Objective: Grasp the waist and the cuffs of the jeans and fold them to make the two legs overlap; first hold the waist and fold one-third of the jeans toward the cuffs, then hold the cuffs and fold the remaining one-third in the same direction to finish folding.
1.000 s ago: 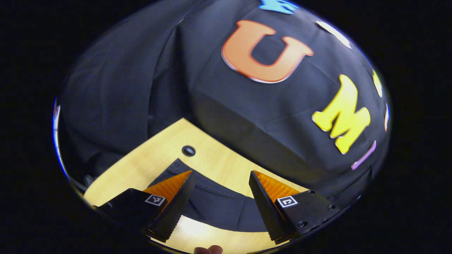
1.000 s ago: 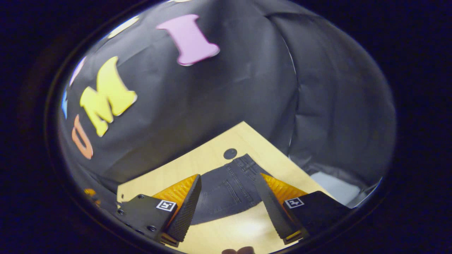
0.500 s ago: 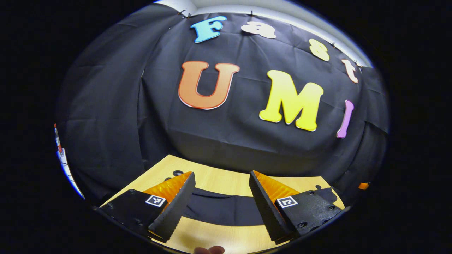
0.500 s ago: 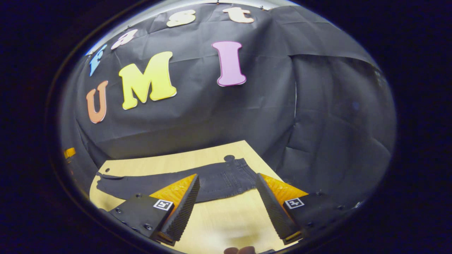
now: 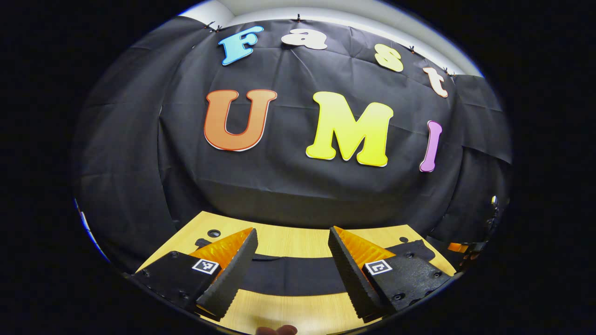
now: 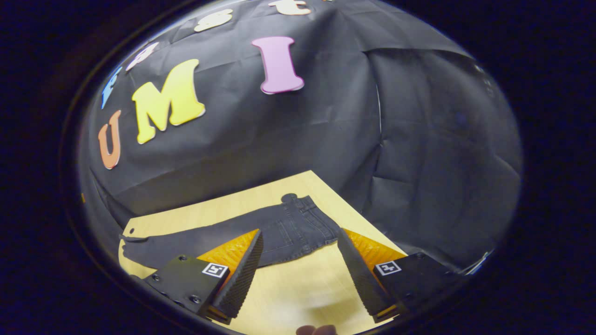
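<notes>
**A:** Where did you stand in the task at that point?

**B:** At the start, by my reading. The dark grey denim jeans (image 6: 242, 232) lay flat and full length across the pale wooden surface (image 6: 298, 284), waist at the far right near the corner, cuffs stretching away to the left. They showed as one narrow band, so whether the legs already overlapped I could not tell.

**A:** And your tools?

**B:** Your left hand-held gripper (image 5: 291, 265) was released, fingers spread wide, hovering on the near side of the jeans' middle. Your right hand-held gripper (image 6: 300, 270) was likewise released and carried nothing, poised just short of the waist end.

**A:** So what did the next move call for?

**B:** Probably you needed to bring the right one forward onto the waistband and send the left one over to the cuffs, then clench both.
</notes>
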{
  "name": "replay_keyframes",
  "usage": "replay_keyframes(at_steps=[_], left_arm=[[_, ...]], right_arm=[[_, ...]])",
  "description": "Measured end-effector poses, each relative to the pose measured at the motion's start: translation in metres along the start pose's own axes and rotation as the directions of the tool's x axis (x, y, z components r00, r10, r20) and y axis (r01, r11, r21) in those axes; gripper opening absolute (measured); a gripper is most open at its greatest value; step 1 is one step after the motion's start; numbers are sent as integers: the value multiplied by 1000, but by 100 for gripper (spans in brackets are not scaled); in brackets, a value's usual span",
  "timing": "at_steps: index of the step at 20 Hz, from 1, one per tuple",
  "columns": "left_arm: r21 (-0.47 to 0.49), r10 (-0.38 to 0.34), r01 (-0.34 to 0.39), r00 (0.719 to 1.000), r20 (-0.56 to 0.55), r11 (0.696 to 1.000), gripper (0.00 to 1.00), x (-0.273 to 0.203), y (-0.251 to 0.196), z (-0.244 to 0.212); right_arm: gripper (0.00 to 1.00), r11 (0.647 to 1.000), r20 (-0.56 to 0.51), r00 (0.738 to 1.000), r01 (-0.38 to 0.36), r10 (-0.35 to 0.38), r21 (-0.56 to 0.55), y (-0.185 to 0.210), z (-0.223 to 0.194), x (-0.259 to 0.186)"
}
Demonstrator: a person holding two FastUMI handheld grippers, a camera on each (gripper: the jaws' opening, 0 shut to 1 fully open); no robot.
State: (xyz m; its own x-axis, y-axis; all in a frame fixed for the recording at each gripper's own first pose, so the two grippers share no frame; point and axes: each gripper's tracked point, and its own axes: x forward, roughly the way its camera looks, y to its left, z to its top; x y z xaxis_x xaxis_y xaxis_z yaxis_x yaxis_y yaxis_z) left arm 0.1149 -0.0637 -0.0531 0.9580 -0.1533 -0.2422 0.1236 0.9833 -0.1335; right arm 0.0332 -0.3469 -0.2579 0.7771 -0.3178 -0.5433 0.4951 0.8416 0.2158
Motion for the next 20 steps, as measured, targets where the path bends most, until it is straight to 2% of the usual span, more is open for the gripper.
replay_keyframes(at_steps=[2,3,4,6,7,8,9,13,14,15,16,17,18,20], left_arm=[[6,5,-5,1000,-28,1000,98,2,-8,-4],[12,9,-8,999,-44,1000,98,4,-11,-6],[15,15,-14,998,-62,1000,98,2,-10,-9],[21,28,-26,997,-77,999,98,3,-14,-11],[19,37,-36,996,-78,999,98,3,-15,-11],[17,46,-44,996,-80,999,98,3,-15,-13],[13,52,-52,995,-86,999,98,3,-16,-14],[10,68,-68,991,-118,998,98,2,-17,-20],[8,71,-71,990,-125,997,98,1,-16,-21],[-1,76,-77,989,-126,997,98,1,-15,-22],[-17,78,-81,989,-128,997,98,3,-14,-23],[-34,84,-89,988,-133,995,98,5,-12,-25],[-48,91,-99,985,-146,994,98,6,-10,-29],[-68,103,-115,981,-163,991,98,6,-5,-31]], right_arm=[[98,1000,-31,999,19,-19,13,-17,-11,42],[93,999,-40,999,35,-35,20,-26,-13,63],[99,998,-46,998,53,-52,23,-33,-18,81],[99,998,-58,996,63,-62,15,-44,-23,105],[98,998,-68,996,60,-58,26,-46,-26,113],[94,998,-82,995,55,-51,38,-47,-29,122],[99,998,-93,994,54,-50,44,-49,-33,129],[98,998,-130,991,25,-17,60,-49,-48,144],[94,997,-123,992,23,-14,71,-50,-50,146],[98,998,-127,992,20,-12,57,-51,-53,145],[97,998,-130,992,10,-3,54,-45,-53,146],[83,999,-123,992,13,-7,49,-44,-54,148],[80,997,-138,990,-24,35,80,-35,-59,147],[62,993,-152,988,-15,33,120,-34,-56,152]])
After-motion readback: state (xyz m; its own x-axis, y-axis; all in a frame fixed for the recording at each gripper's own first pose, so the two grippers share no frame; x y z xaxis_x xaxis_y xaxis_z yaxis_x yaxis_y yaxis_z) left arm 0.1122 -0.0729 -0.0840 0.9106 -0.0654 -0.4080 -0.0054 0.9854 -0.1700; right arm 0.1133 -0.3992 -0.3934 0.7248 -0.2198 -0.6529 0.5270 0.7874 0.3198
